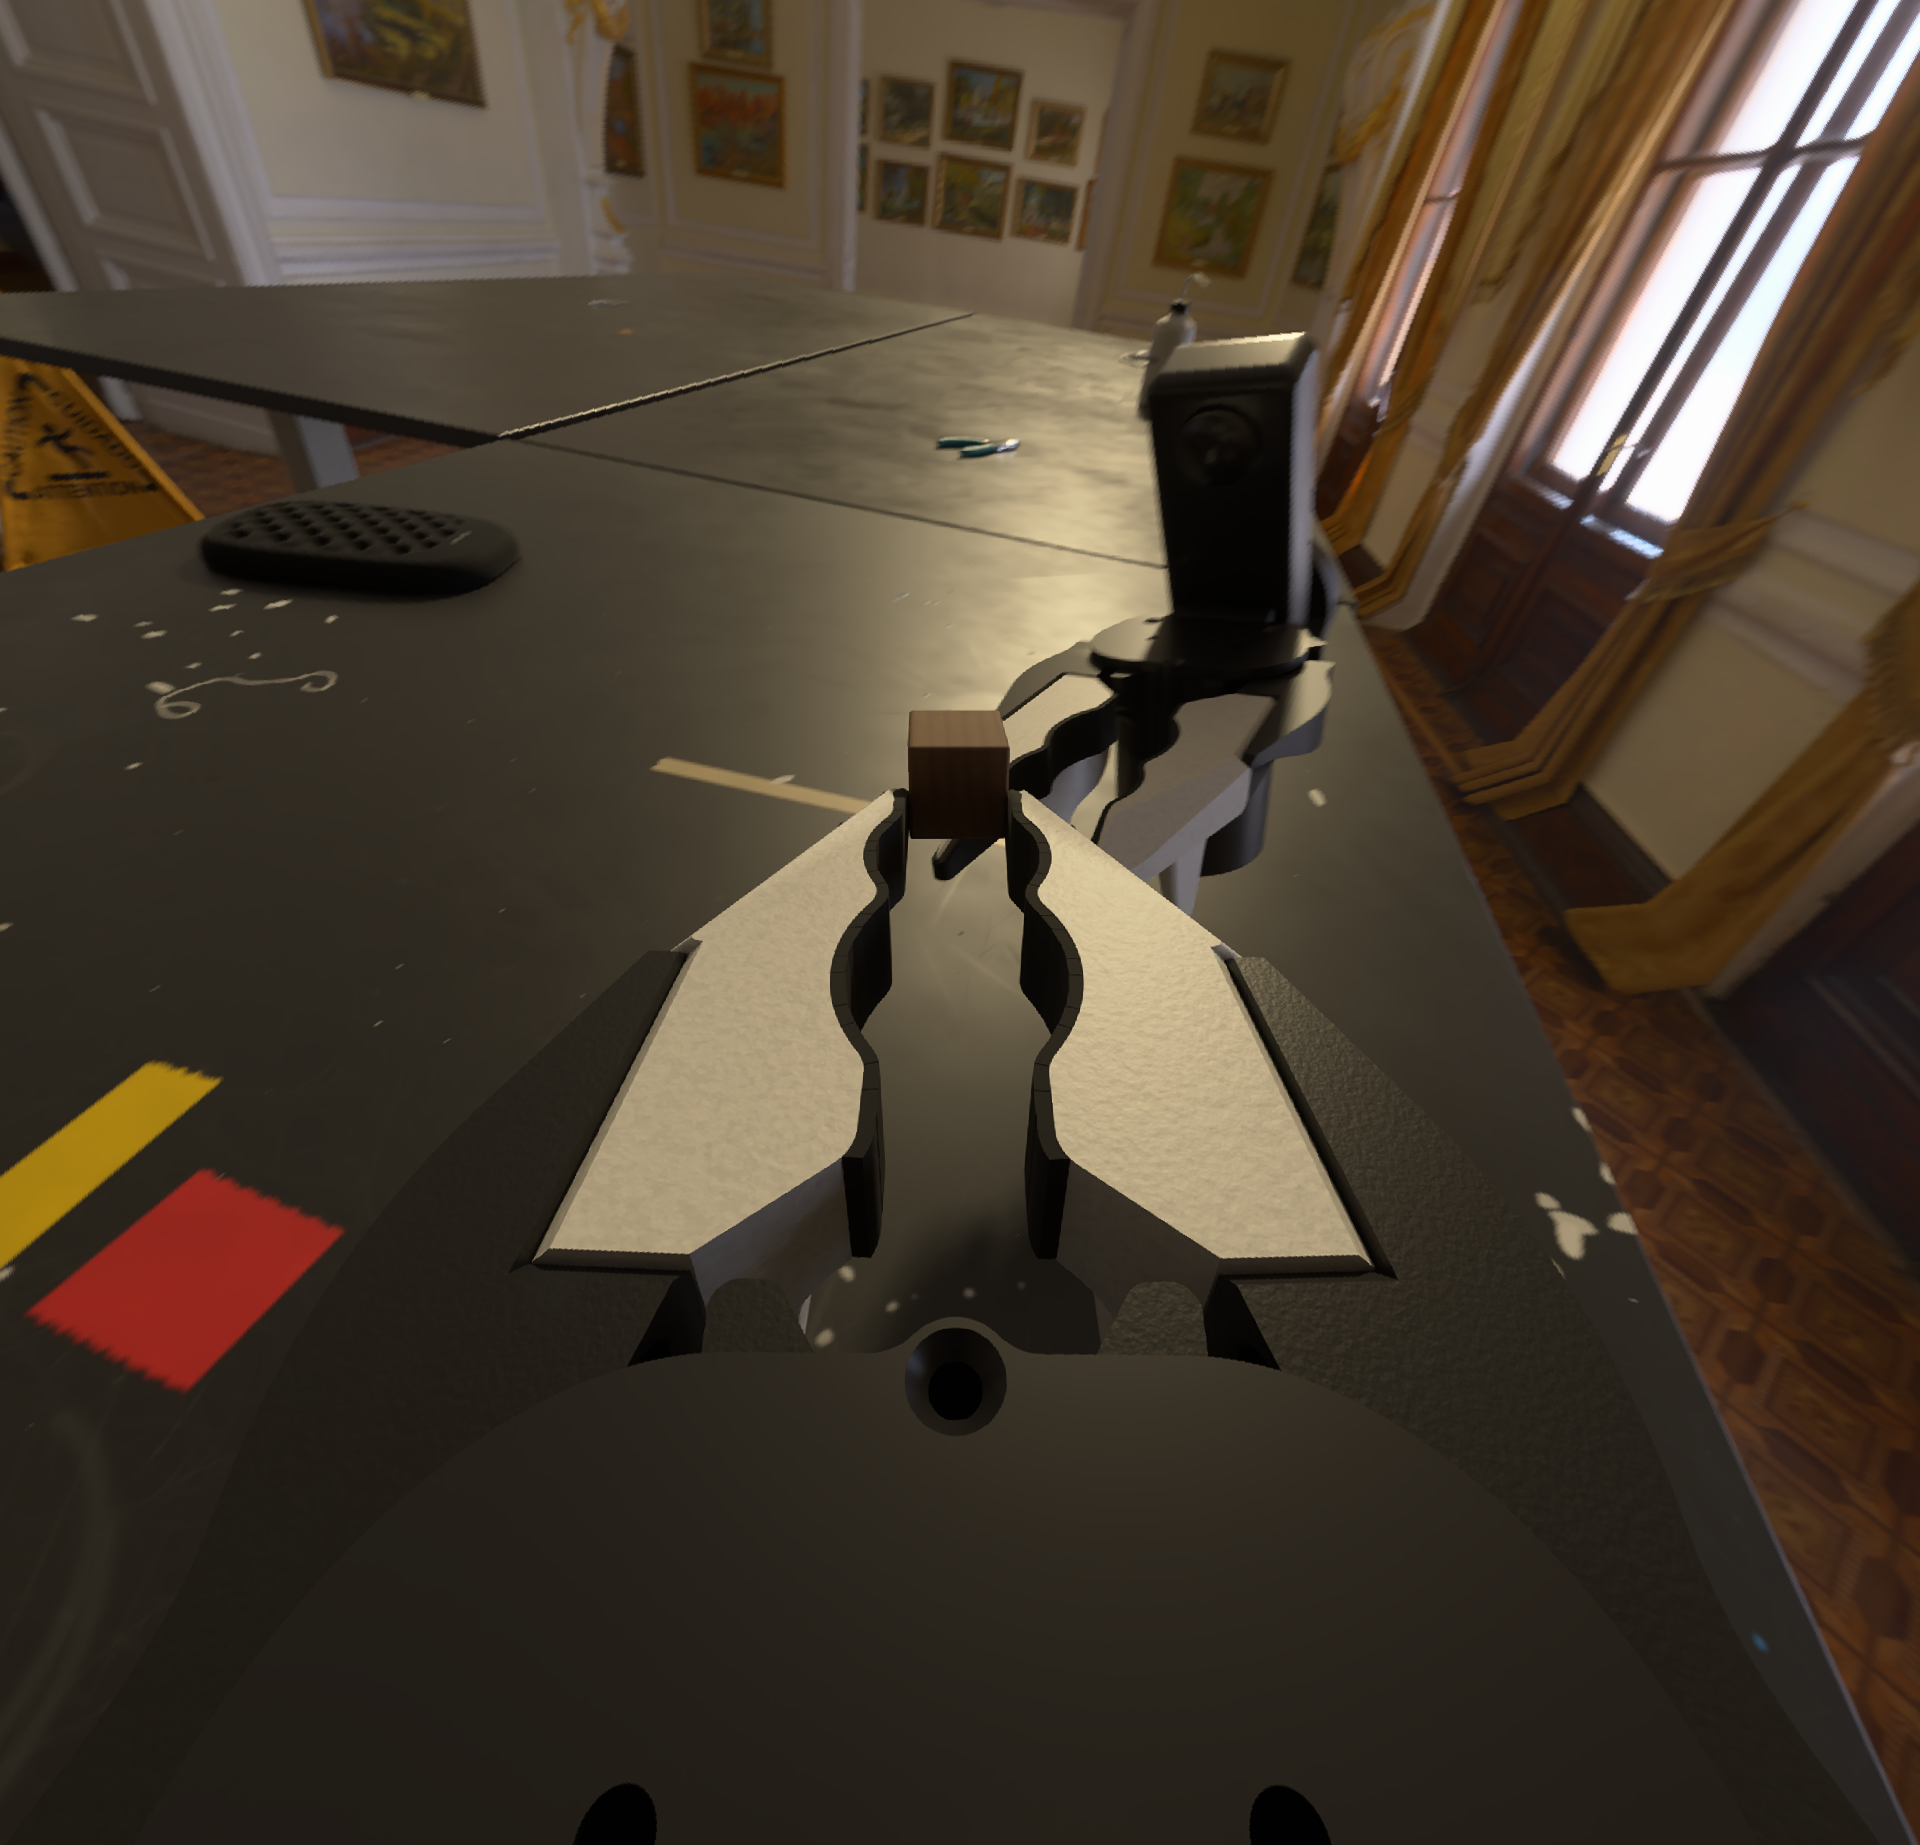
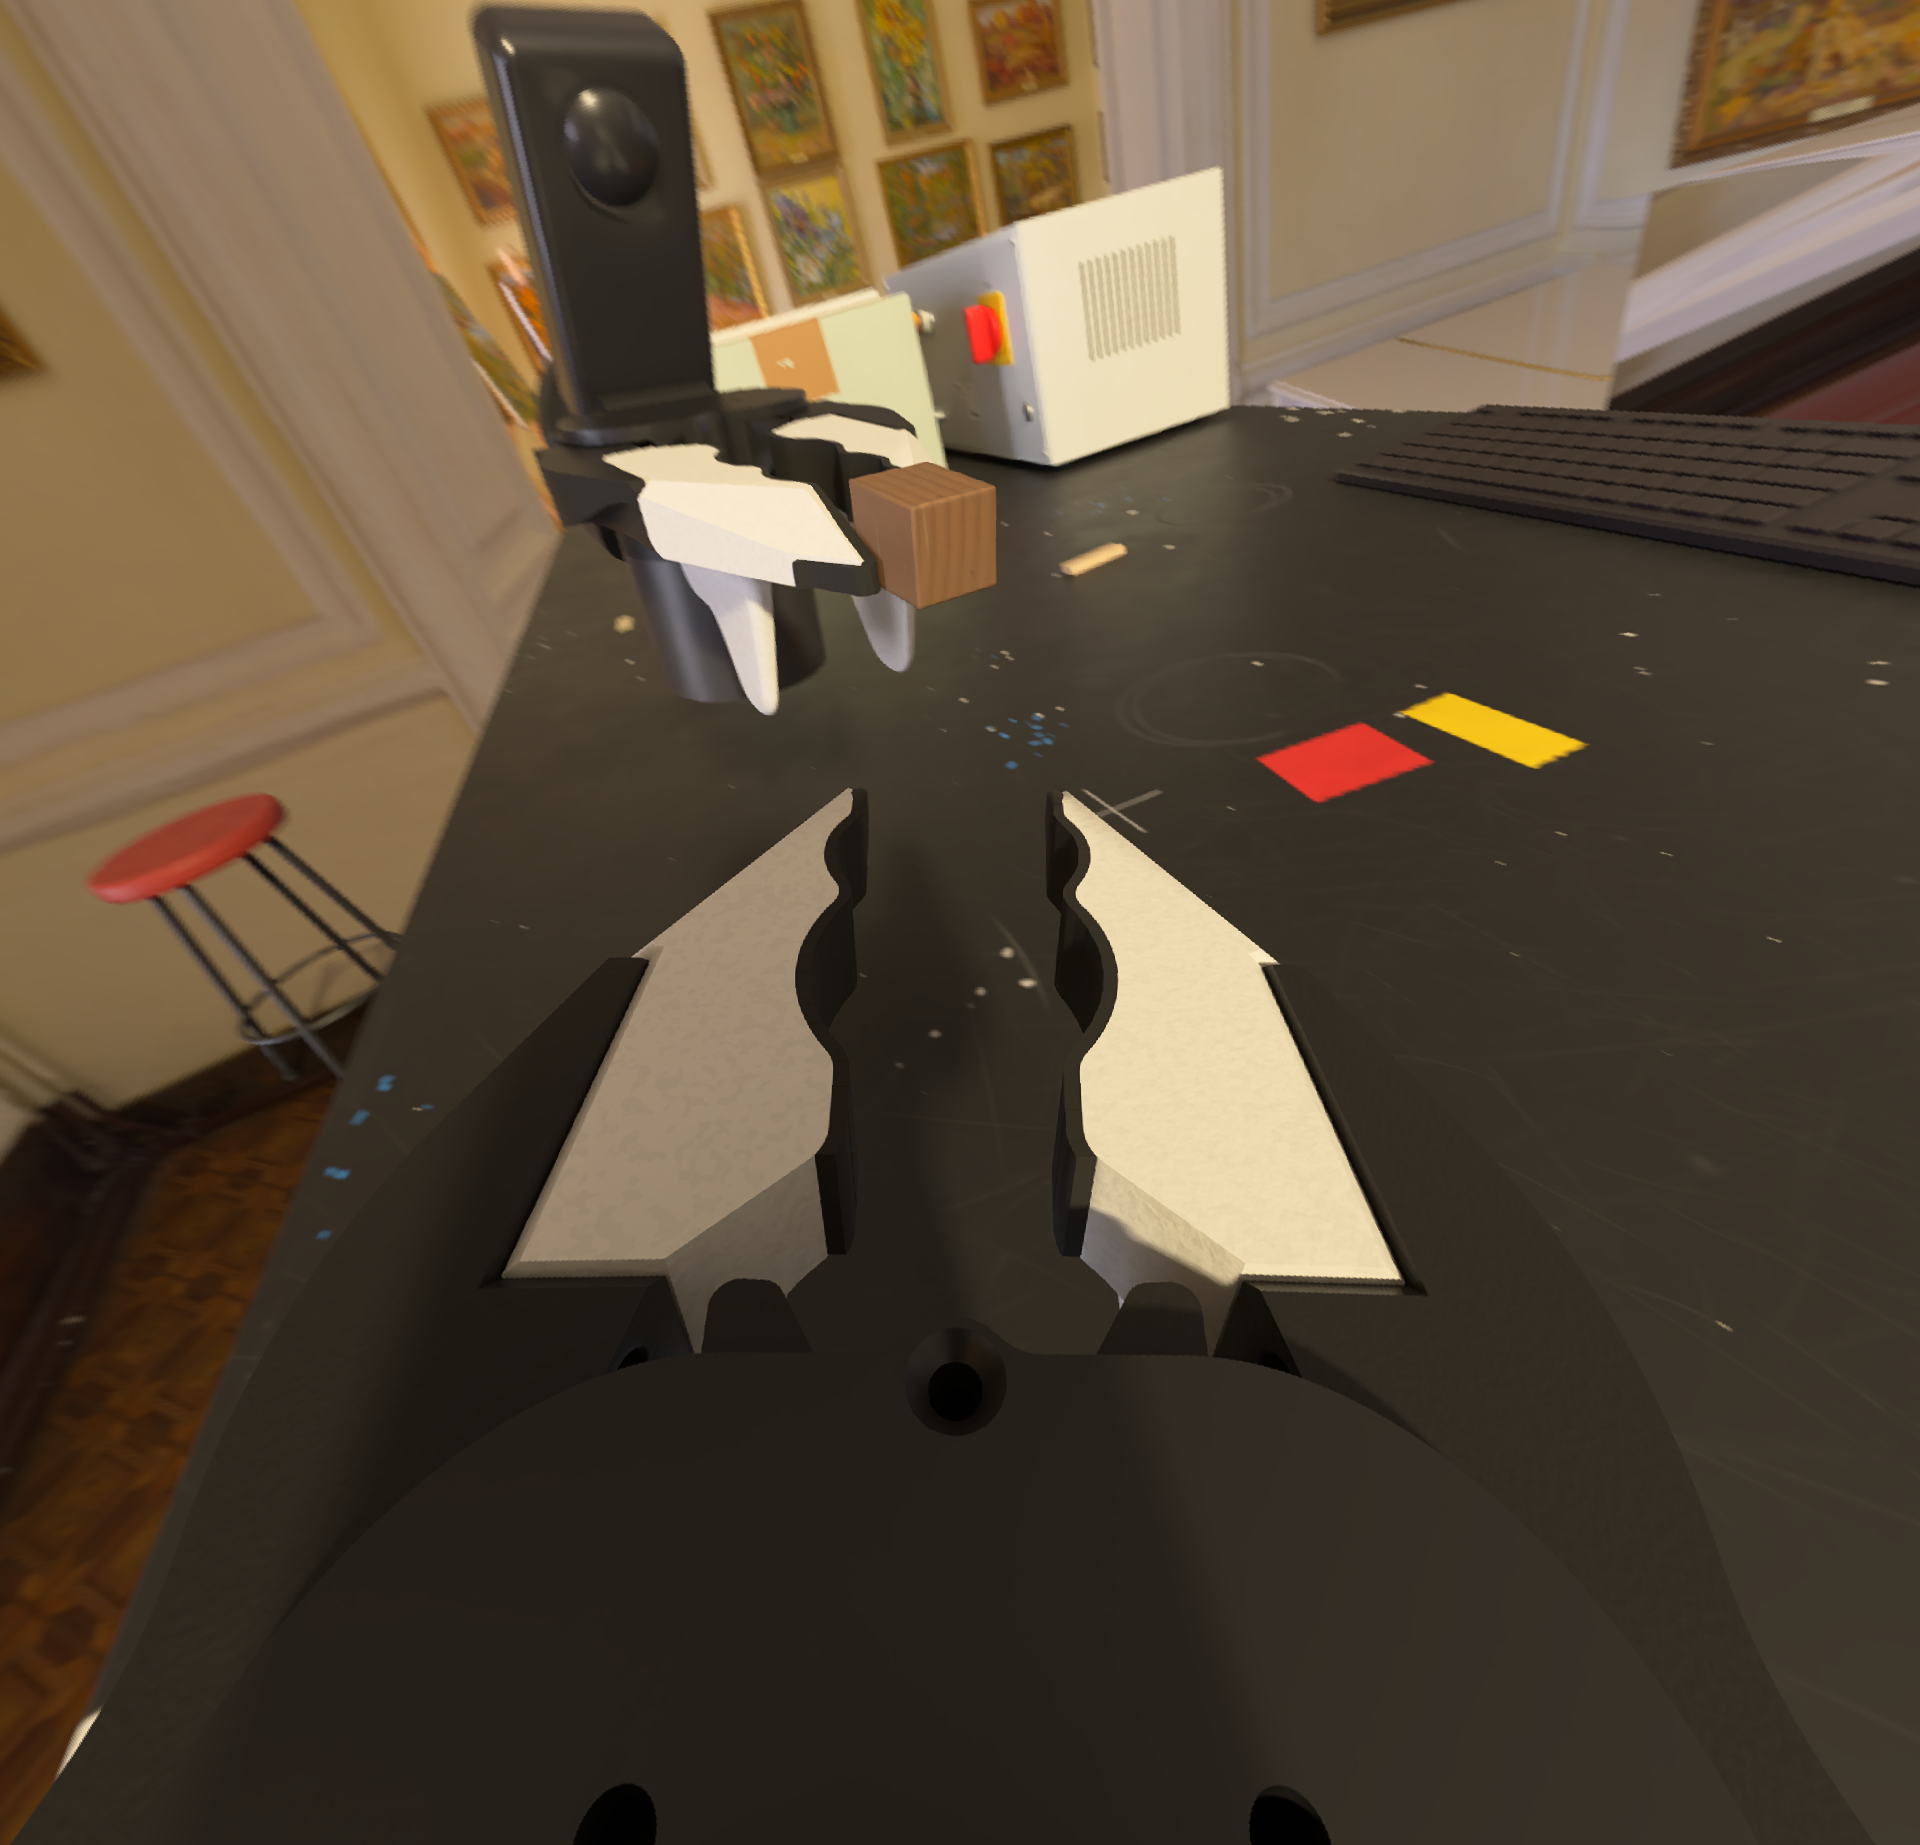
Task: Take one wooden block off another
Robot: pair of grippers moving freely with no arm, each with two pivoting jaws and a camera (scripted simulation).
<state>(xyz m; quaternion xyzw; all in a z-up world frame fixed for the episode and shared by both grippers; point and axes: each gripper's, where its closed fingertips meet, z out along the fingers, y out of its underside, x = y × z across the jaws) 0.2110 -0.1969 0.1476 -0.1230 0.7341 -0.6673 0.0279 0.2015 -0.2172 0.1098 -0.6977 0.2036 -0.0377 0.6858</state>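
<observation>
**Left tool holds one block off the counter; second block unseen**

The left tool (image 1: 958,808) is closed down on a wooden block (image 1: 958,772), pinched at the very tips of its two fingers, with the jaws narrowed to the block's width. In the left wrist view the block sits straight ahead at the fingertips, and the dark counter (image 1: 623,860) shows beneath it. Just beyond and to the right of the tips lies the right tool (image 1: 1049,787), its fingertips near the block. A pale wooden stick (image 1: 758,785) lies on the counter ahead and left of the tips; a black perforated pad (image 1: 358,546) is farther off to the left, and red (image 1: 187,1276) and yellow (image 1: 104,1141) tape patches lie to the near left.

In the right wrist view the right tool (image 2: 956,808) has its jaws spread wide and holds nothing. Ahead and slightly left, the left tool (image 2: 883,538) hovers above the counter (image 2: 1351,1068) with the block (image 2: 930,538) clear of the surface. A keyboard (image 2: 1662,496) sits far ahead to the right, a white box (image 2: 1081,320) beyond.

No second block shows in either view, so I judge the lift done, with only setting down left. Nothing blocks the path but the right tool close by.
</observation>
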